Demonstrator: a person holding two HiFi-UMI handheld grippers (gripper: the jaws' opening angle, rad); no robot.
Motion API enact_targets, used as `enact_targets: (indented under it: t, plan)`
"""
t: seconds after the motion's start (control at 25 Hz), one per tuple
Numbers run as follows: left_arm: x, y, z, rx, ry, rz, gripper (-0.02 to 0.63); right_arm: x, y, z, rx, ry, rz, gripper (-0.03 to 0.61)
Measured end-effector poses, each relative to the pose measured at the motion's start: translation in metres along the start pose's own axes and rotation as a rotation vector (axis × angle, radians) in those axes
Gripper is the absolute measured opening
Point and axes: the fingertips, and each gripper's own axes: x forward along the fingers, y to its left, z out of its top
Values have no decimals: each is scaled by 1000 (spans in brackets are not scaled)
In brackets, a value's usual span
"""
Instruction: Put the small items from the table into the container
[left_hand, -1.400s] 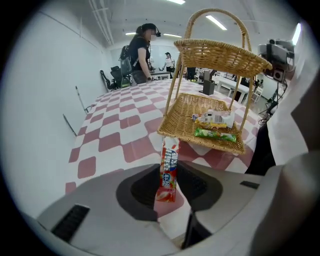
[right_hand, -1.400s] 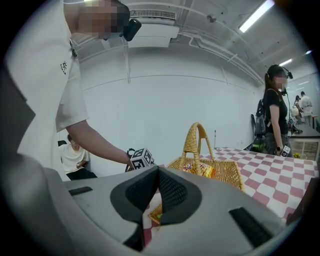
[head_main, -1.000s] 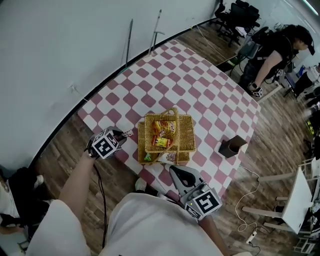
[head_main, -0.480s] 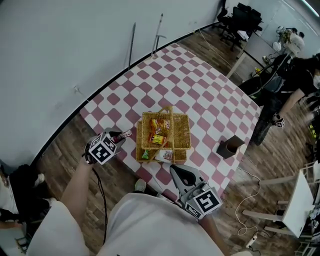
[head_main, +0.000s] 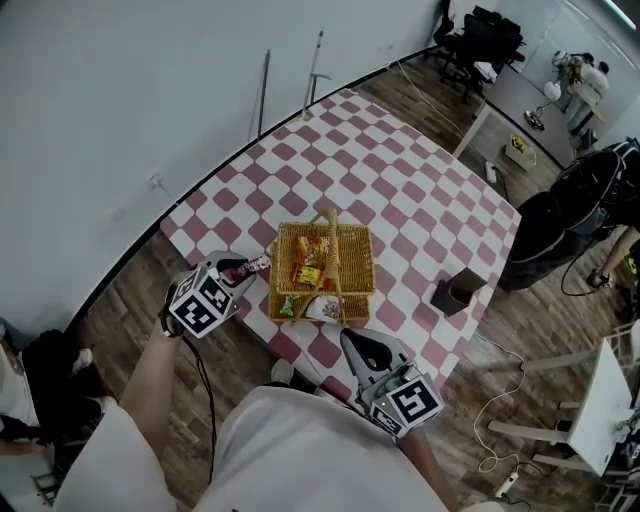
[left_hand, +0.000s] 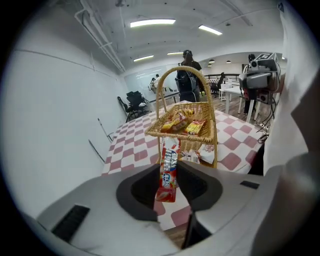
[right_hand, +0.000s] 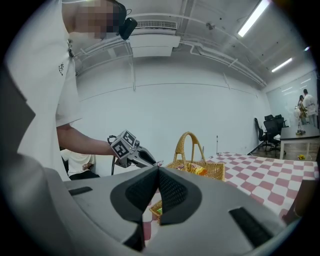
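My left gripper (head_main: 250, 268) has its jaws clamped on a long red candy packet (left_hand: 168, 170), which sticks out past the tips. I hold it above the edge of the checked table (head_main: 420, 200), just beside the left side of the wicker basket (head_main: 372, 268). Several snack packets (head_main: 305, 272) lie inside the basket. My right gripper (head_main: 350, 338) hangs at the near table edge, its jaws pressed together with nothing between them.

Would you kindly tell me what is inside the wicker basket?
The wicker basket holds yellow and red snack packets in the middle, and a green item and a white packet at its near end. Anything beneath them is covered.
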Motion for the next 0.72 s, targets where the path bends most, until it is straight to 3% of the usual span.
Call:
enact_targets:
  t: [0.32,0.72]
  plan:
    - [-12,-6,48,59,-65,6,126,-11,-5,-2,4,-5,-8,12]
    - [-6,-21,84,116,-93,-59,126,-18,-11,0,10,-15,-30,12]
